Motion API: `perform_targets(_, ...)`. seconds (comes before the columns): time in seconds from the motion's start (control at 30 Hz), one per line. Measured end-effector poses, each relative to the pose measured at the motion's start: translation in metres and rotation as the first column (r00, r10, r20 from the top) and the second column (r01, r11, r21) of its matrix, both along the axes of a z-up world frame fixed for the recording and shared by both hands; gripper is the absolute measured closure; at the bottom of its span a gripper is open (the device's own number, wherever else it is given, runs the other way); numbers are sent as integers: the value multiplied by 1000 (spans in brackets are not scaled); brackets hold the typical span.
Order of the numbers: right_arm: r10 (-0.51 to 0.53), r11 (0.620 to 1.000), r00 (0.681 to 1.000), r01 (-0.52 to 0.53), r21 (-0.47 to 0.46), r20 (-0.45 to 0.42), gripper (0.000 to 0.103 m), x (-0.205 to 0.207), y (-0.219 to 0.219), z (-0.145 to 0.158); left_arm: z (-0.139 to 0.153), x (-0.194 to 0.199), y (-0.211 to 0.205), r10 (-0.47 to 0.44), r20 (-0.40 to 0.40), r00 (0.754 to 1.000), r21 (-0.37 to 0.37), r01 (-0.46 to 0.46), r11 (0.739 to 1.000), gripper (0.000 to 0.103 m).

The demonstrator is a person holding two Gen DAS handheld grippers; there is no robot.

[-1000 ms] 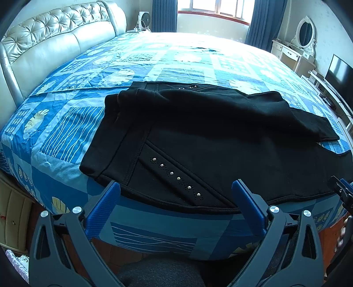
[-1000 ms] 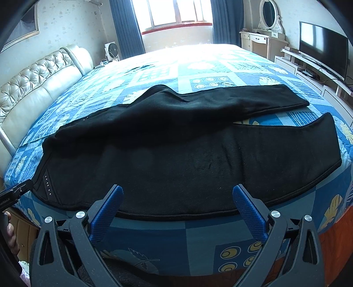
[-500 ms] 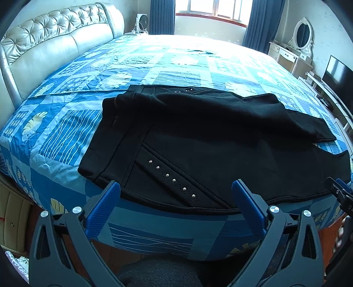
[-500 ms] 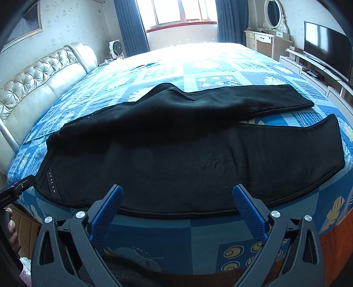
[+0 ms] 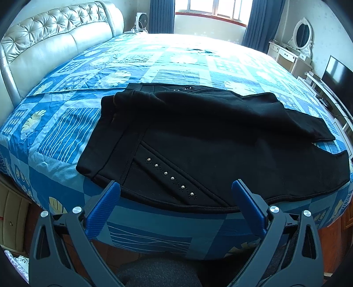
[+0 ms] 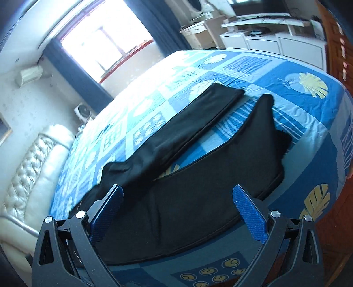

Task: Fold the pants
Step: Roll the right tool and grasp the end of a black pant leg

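Black pants point(image 5: 209, 143) lie spread on the blue patterned bedspread point(image 5: 66, 123), waistband at the left with a row of studs, legs running right. My left gripper point(image 5: 175, 187) is open and empty, just short of the pants' near edge by the waist. In the right wrist view the pants point(image 6: 198, 187) show two legs apart, the far leg point(image 6: 187, 123) lying across the bedspread point(image 6: 297, 110). My right gripper point(image 6: 177, 193) is open and empty, tilted, near the front edge over the near leg.
A tufted leather headboard point(image 5: 44, 46) stands at the left. A window with blue curtains point(image 5: 209, 13) is at the back. A dresser with a mirror point(image 5: 293, 50) and a TV point(image 5: 337, 75) stand at the right. The bed's front edge drops to an orange floor point(image 6: 331, 231).
The right gripper has swung and tilted sharply toward the leg end of the pants, its view blurred. The left gripper has pulled back slightly. The pants have not moved.
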State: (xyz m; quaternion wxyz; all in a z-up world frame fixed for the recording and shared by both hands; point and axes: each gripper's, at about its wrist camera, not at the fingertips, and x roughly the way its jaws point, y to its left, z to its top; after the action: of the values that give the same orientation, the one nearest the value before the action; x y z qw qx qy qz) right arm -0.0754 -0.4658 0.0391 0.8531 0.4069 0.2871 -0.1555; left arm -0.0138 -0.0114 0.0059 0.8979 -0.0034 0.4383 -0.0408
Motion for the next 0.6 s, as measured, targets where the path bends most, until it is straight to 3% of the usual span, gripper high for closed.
perform_targets(0.13, -85, 987, 996, 80, 138, 29, 4, -20, -62, -31, -4, 0, -8, -16, -6, 1000, 19, 16, 1000, 2)
perform_targets(0.27, -141, 953, 989, 122, 277, 51, 5, -23, -94, -70, -11, 0, -13, -22, -20, 1000, 32, 23, 999, 2)
perform_targets(0.5, -198, 919, 978, 159, 361, 73, 7, -4, -109, -101, -21, 0, -15, -17, -49, 999, 50, 19, 999, 2)
perform_targets(0.53, -221, 909, 972, 174, 378, 85, 11, -5, -111, -104, -22, 1, -14, -16, -52, 999, 51, 18, 999, 2)
perform_targets(0.57, -241, 895, 966, 185, 407, 91, 29, -6, -115, -109, -23, 1, -14, -14, -54, 998, 51, 17, 999, 2)
perform_targets(0.6, -264, 875, 961, 202, 439, 84, 40, -8, -117, -115, -23, 1, -13, -12, -55, 998, 52, 15, 999, 2)
